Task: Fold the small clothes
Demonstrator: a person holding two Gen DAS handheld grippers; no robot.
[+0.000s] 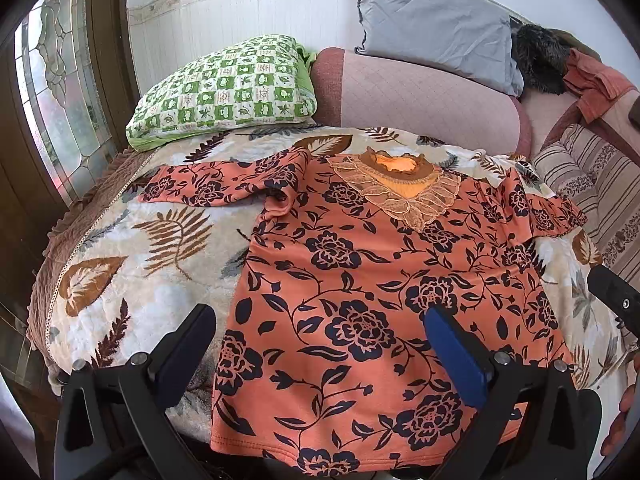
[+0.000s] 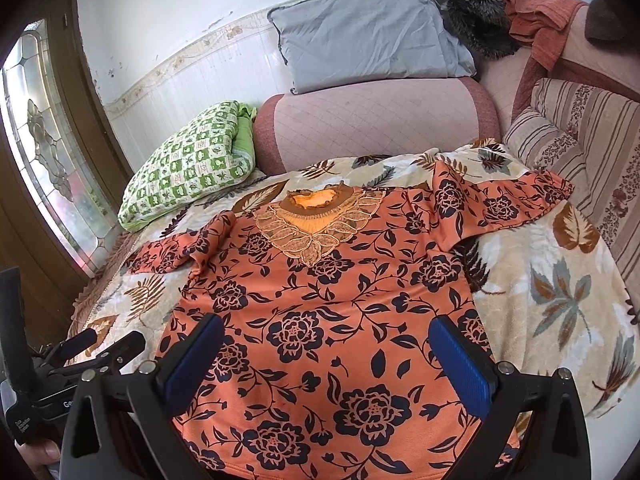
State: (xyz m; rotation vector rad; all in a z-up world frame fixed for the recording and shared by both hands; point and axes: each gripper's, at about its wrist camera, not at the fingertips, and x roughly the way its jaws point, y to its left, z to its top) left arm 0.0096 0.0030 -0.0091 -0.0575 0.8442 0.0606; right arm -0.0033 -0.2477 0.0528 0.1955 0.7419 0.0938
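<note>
On the leaf-print blanket (image 1: pixel 132 280) that covers the bed, I see the orange floral top (image 1: pixel 360 300) spread flat, face up, its hem at the near edge and its lace-trimmed neckline (image 1: pixel 400 184) toward the far edge. The left sleeve (image 1: pixel 216 186) lies stretched toward the left edge; the right sleeve (image 2: pixel 504 200) reaches toward the right edge and looks a little rumpled.

My left hand-held gripper (image 1: pixel 320 344) hangs above the top's lower left part with its jaws wide, nothing between them; one finger is over the blanket, the other over the fabric. My right hand-held gripper (image 2: pixel 328 352) hangs above the lower middle of the top, likewise spread wide and holding nothing.

Past the far edge a green checked pillow (image 1: pixel 228 92) sits at the far left corner beside a pink quilted bolster (image 1: pixel 420 100), with a grey pillow (image 1: pixel 432 24) leaning on the wall behind. A striped cushion (image 2: pixel 576 136) lies beyond the right edge.
</note>
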